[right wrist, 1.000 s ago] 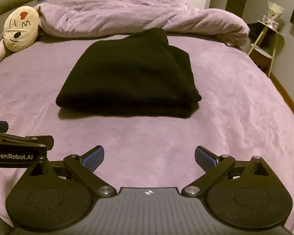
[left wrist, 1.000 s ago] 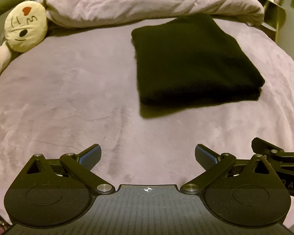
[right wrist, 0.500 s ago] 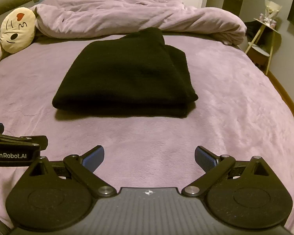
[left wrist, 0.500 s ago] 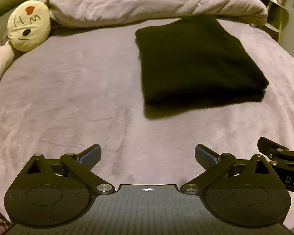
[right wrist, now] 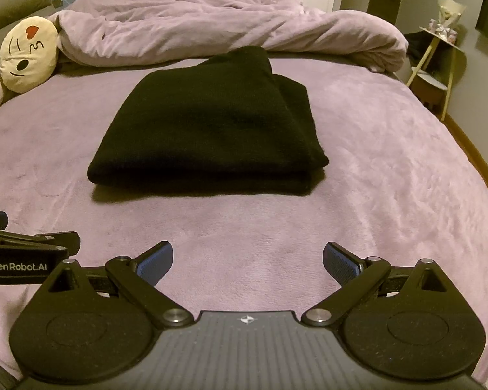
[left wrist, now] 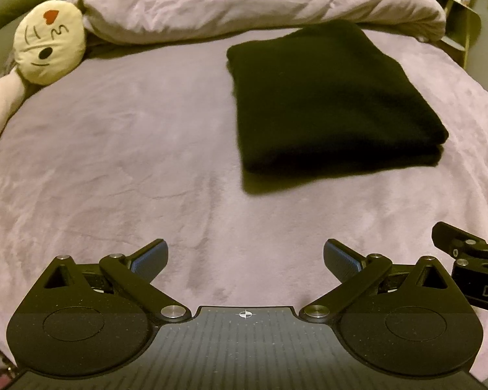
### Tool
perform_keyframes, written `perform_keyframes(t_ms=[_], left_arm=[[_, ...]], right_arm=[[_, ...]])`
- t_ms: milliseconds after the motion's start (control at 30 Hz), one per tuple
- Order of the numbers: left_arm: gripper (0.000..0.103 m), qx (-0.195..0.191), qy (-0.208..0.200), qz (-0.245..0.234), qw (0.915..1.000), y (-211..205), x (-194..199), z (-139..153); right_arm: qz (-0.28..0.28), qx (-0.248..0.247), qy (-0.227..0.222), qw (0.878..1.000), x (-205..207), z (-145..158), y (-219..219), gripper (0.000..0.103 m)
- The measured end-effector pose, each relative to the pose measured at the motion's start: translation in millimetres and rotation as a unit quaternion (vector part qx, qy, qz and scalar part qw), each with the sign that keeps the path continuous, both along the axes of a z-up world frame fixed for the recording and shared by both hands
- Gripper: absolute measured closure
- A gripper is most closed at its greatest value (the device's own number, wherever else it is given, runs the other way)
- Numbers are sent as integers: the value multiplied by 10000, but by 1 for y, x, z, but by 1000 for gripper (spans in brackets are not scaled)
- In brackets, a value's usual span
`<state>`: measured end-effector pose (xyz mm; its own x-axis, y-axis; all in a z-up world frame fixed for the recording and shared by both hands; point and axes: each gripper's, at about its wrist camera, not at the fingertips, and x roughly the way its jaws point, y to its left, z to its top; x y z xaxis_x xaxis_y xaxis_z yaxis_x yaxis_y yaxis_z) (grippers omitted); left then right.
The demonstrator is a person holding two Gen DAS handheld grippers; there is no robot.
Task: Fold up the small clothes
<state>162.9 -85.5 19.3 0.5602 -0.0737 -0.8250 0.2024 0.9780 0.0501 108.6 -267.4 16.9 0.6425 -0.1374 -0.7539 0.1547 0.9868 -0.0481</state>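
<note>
A black garment (left wrist: 328,97) lies folded into a thick rectangle on the mauve bed cover (left wrist: 130,162); in the right wrist view the black garment (right wrist: 208,130) sits straight ahead. My left gripper (left wrist: 244,260) is open and empty, well short of the fold and to its left. My right gripper (right wrist: 247,260) is also open with nothing between its fingers, a stretch of bare cover between it and the garment's near edge. Each gripper's body shows at the edge of the other's view.
A rumpled mauve duvet (right wrist: 211,29) lies heaped along the far side of the bed. A cream emoji pillow (left wrist: 50,40) rests at the far left. A small side table (right wrist: 439,65) stands off the bed's right edge, with wardrobe doors behind.
Both grippers have drawn back slightly from the garment and lifted a little. The folded garment has stayed still, and both grippers remain open.
</note>
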Motion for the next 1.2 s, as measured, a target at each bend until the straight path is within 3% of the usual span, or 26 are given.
perform_keyframes(t_ms=[1200], left_arm=[[0,-56,68,-32,10000,2,-3,-1]], right_arm=[[17,30,-5,10000,-4,2,3,4]])
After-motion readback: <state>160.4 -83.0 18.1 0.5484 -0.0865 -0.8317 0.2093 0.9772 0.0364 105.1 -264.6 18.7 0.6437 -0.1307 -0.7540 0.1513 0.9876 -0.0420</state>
